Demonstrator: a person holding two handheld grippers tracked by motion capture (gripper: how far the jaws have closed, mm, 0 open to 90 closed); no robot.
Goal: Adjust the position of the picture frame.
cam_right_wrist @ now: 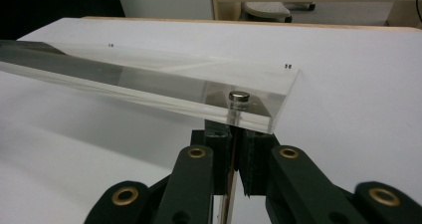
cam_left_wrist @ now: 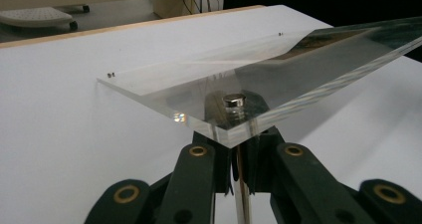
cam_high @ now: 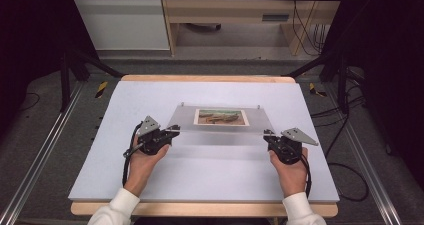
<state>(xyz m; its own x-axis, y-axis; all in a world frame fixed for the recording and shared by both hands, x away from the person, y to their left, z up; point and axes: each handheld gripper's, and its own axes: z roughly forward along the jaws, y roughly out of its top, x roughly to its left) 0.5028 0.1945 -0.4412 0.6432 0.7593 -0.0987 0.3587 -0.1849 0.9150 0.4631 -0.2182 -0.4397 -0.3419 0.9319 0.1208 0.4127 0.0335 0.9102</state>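
I have both the left gripper and right gripper clamped on the acrylic frame's near corners; stiff, slippery, scratch-prone, so I grip by the magnets.

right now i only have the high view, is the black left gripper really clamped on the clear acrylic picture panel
observer: yes, the left gripper has its jaws shut on the near corner of the clear acrylic picture panel, right below a small round silver magnet
operator: ok, and before i lift, is the panel lying flat
observer: no, it's tilted: the near edge is raised and the far edge looks to rest on the white table
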